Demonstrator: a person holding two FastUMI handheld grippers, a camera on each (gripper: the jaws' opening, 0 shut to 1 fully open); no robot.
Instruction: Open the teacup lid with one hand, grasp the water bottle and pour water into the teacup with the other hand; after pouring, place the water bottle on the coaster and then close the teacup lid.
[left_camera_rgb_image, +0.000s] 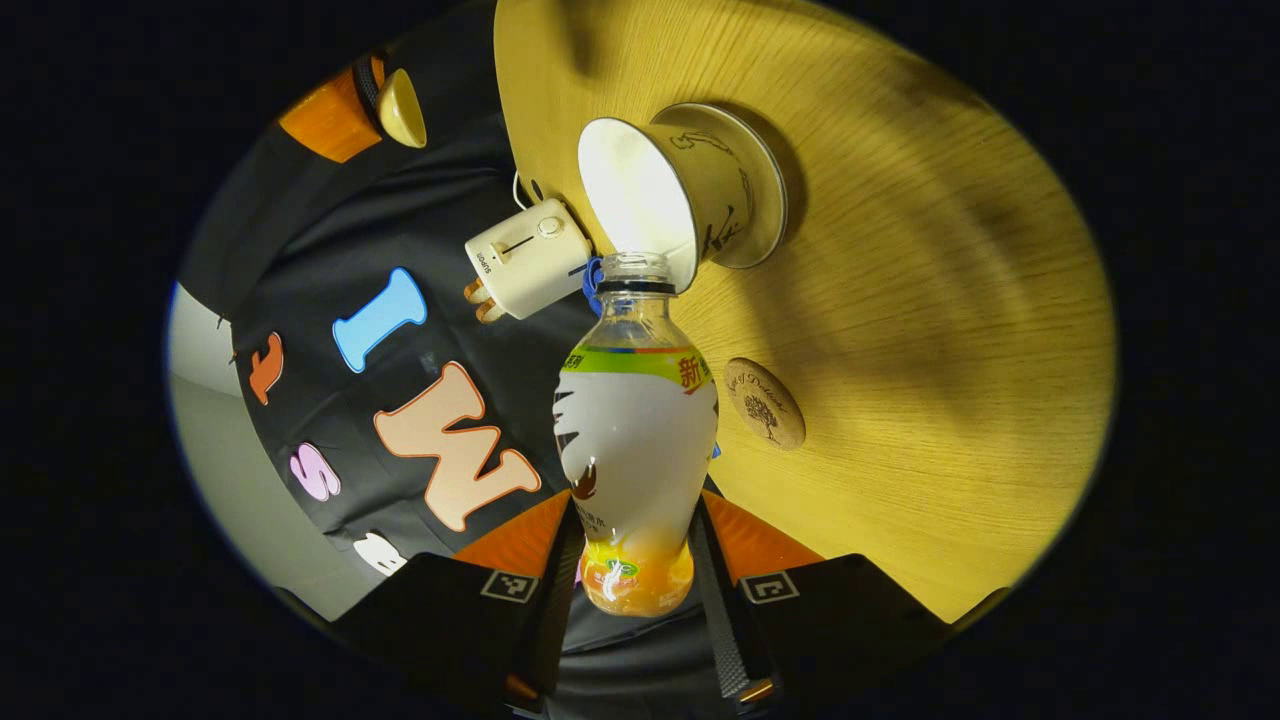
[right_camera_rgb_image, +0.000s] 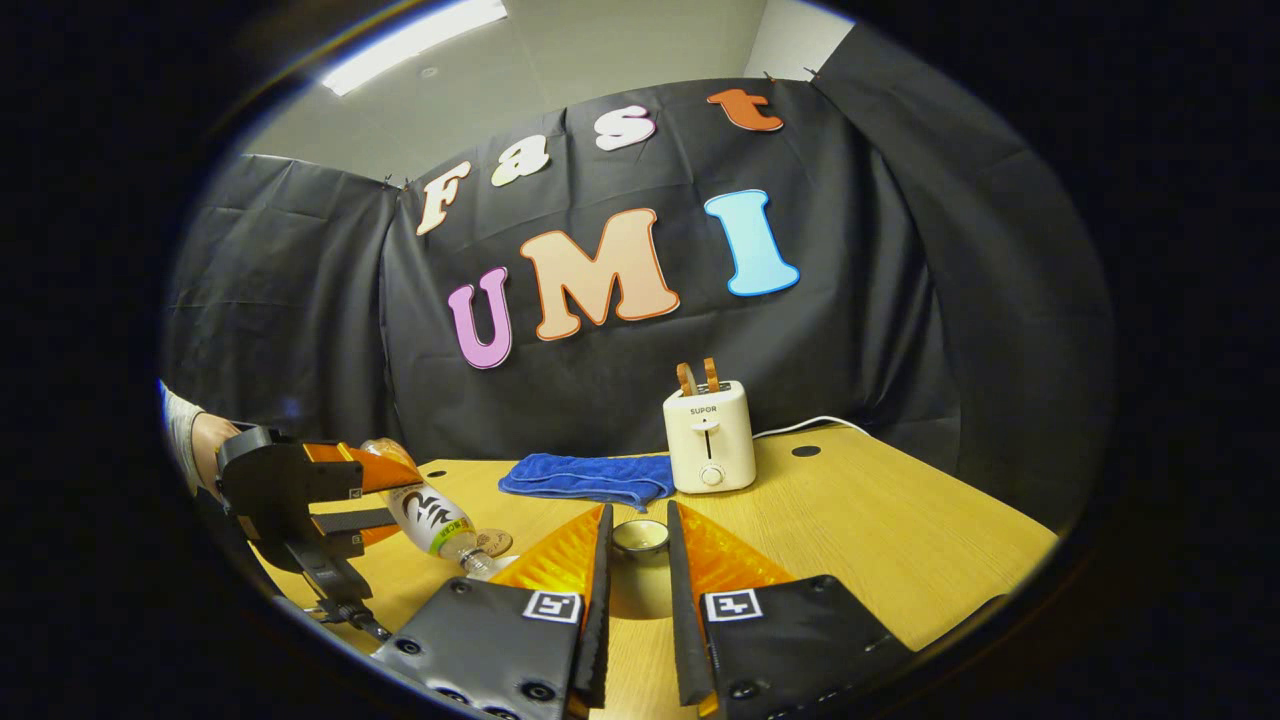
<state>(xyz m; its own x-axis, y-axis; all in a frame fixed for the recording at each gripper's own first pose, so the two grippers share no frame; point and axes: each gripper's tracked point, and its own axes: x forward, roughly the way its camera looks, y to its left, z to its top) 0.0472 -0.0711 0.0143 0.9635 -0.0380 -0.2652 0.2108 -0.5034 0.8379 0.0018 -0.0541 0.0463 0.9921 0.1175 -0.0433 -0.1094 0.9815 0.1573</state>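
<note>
My left gripper (left_camera_rgb_image: 635, 520) is shut on a clear water bottle (left_camera_rgb_image: 635, 430) with a white and green label. The bottle is tilted, and its open mouth sits at the rim of the white teacup (left_camera_rgb_image: 650, 195) on its saucer (left_camera_rgb_image: 765, 195). I cannot tell whether water is flowing. A round wooden coaster (left_camera_rgb_image: 765, 403) lies bare on the table beside the bottle. My right gripper (right_camera_rgb_image: 638, 525) is shut on the teacup lid (right_camera_rgb_image: 640, 537) and holds it above the table. The right gripper view shows the left gripper (right_camera_rgb_image: 335, 490) with the slanted bottle (right_camera_rgb_image: 430, 515) and the coaster (right_camera_rgb_image: 493, 542).
A white toaster (right_camera_rgb_image: 708, 435) with toast in it stands at the back of the wooden table (right_camera_rgb_image: 880, 540). A folded blue towel (right_camera_rgb_image: 590, 478) lies to its left. A person's hand (right_camera_rgb_image: 205, 440) holds the left gripper at the table's left edge.
</note>
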